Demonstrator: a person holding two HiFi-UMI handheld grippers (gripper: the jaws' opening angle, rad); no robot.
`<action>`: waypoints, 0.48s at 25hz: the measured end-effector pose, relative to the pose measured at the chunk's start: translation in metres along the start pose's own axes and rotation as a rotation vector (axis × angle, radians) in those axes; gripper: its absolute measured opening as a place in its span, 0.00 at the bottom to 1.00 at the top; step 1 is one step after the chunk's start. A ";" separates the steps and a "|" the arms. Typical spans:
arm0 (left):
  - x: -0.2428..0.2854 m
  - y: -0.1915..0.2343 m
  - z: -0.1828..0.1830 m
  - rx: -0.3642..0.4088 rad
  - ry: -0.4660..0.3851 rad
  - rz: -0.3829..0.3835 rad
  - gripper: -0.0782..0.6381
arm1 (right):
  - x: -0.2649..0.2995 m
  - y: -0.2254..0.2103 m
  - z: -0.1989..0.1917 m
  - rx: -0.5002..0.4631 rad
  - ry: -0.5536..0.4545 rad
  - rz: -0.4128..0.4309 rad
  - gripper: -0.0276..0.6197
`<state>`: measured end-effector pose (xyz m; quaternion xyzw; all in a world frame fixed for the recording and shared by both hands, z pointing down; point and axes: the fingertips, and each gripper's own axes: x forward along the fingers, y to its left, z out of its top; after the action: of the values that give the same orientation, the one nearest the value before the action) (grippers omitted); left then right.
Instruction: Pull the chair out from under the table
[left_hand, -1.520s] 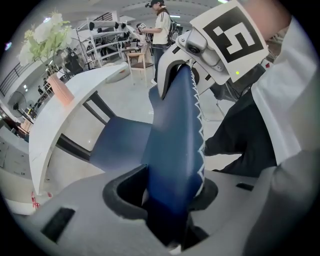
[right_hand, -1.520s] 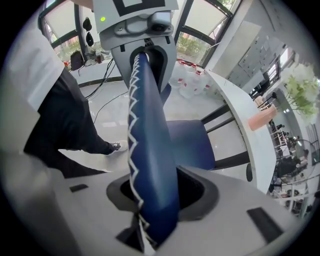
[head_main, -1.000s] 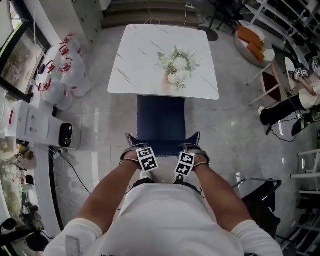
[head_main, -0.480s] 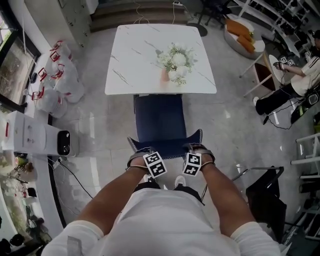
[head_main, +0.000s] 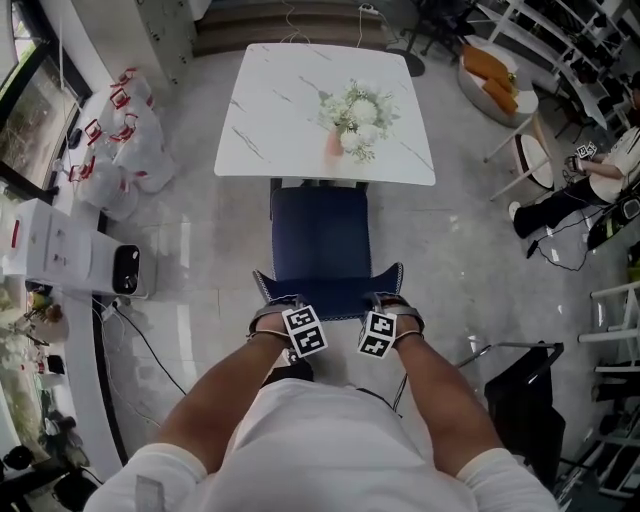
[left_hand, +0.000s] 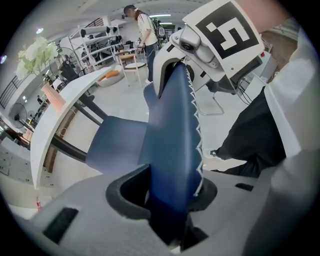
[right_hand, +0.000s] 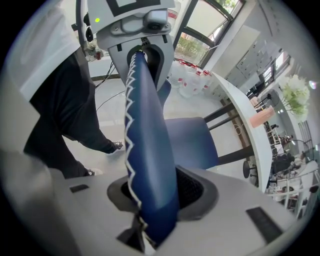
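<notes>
Head view: left gripper (head_main: 278, 305) and right gripper (head_main: 388, 300) both clamp the backrest top of the blue chair (head_main: 320, 235). Right jaws have just eased slightly wider around it. Seat sits mostly clear of the white table (head_main: 270, 120), its front edge at the rim.

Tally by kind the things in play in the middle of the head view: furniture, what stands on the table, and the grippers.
table: 1
chair: 1
flower vase: 1
grippers: 2, left gripper and right gripper, both clamped on the chair's back; the right one's jaws have just been opening slightly.
Total: 5
</notes>
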<state>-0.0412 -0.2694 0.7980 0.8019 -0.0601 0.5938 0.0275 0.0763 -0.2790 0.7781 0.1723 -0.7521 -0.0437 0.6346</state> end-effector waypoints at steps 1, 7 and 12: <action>0.001 -0.005 -0.002 0.001 0.004 0.001 0.31 | 0.001 0.006 -0.001 -0.003 -0.002 0.003 0.26; 0.005 -0.023 -0.009 -0.004 0.012 0.039 0.30 | -0.001 0.026 -0.005 -0.020 0.003 -0.006 0.25; 0.009 -0.044 -0.017 0.012 0.030 0.076 0.28 | -0.003 0.051 -0.007 -0.011 0.010 0.009 0.25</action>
<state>-0.0492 -0.2245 0.8130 0.7902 -0.0865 0.6067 0.0010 0.0731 -0.2295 0.7914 0.1654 -0.7495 -0.0442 0.6394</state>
